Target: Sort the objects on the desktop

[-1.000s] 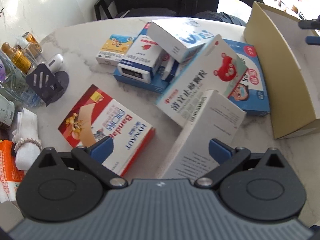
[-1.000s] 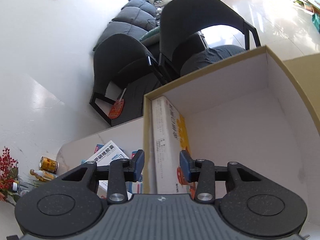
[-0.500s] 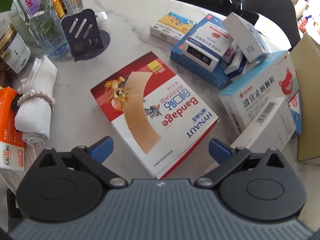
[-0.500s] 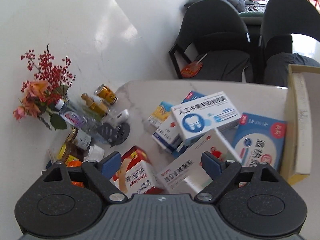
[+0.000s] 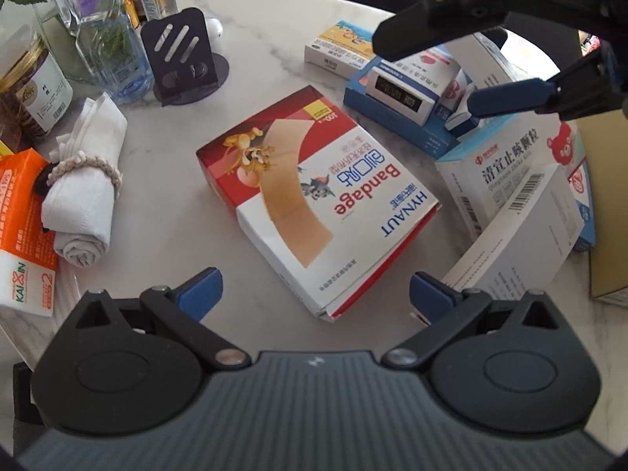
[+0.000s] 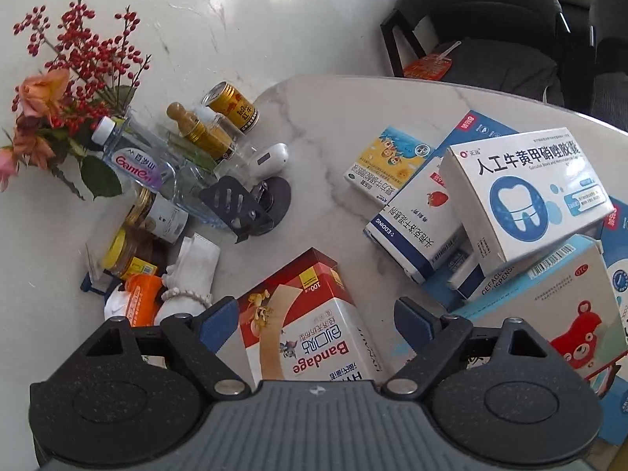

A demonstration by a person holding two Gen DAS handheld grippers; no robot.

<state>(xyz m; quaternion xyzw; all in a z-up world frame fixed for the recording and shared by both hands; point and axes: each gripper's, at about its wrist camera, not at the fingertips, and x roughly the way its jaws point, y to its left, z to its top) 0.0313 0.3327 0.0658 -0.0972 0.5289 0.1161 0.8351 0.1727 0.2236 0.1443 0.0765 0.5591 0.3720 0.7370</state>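
1. Red-and-white bandage box (image 5: 318, 196) lies flat mid-tabletop (image 5: 274, 31), left of the piled medicine boxes (image 6: 526, 196).
2. Left gripper (image 5: 314, 290) fingers apart, empty, above it.
3. Right gripper (image 6: 316, 322) fingers have just been opening; nothing between them.

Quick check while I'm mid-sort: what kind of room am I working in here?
Probably a home or office sitting area, not a lab: a round marble-look table crowded with medicine boxes, a vase of red berries, and dark upholstered chairs on a glossy floor.
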